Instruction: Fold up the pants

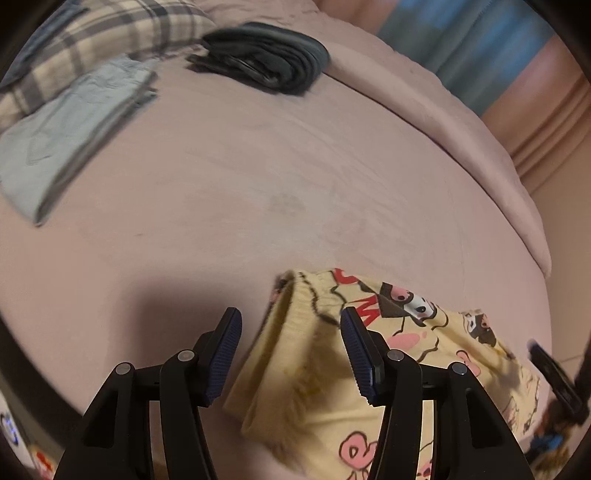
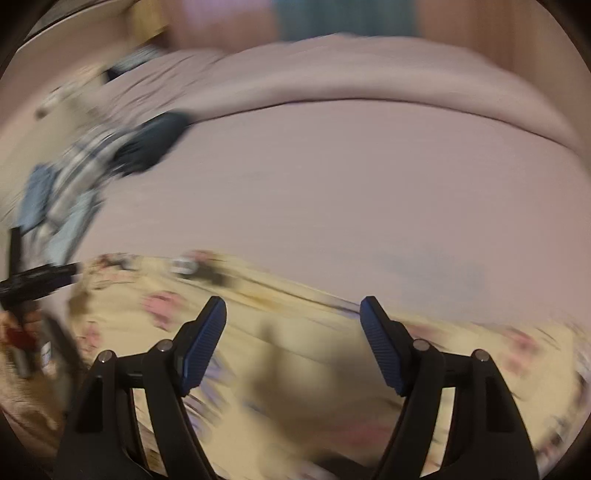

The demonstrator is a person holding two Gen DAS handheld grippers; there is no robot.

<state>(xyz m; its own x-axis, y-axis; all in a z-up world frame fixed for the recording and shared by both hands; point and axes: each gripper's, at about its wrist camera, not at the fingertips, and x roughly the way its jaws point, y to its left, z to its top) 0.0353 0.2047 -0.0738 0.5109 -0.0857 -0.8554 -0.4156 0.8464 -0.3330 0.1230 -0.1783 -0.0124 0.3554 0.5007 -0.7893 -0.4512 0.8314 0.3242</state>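
Note:
Yellow cartoon-print pants (image 1: 406, 332) lie on the pink bed at the near edge. In the left wrist view my left gripper (image 1: 291, 321) is open, its fingers straddling the elastic waistband corner (image 1: 295, 295) without closing on it. In the blurred right wrist view the same pants (image 2: 295, 350) spread across the bottom, and my right gripper (image 2: 293, 306) is open just above the fabric. The right gripper shows as a dark shape (image 1: 554, 373) at the right edge of the left wrist view; the left gripper (image 2: 37, 277) shows at the left edge of the right wrist view.
A folded grey garment (image 1: 74, 136), a folded dark garment (image 1: 266, 55) and a plaid cloth (image 1: 103, 33) lie at the far left of the bed (image 1: 295, 166). A thick folded pink cover (image 1: 461, 122) runs along the far right side.

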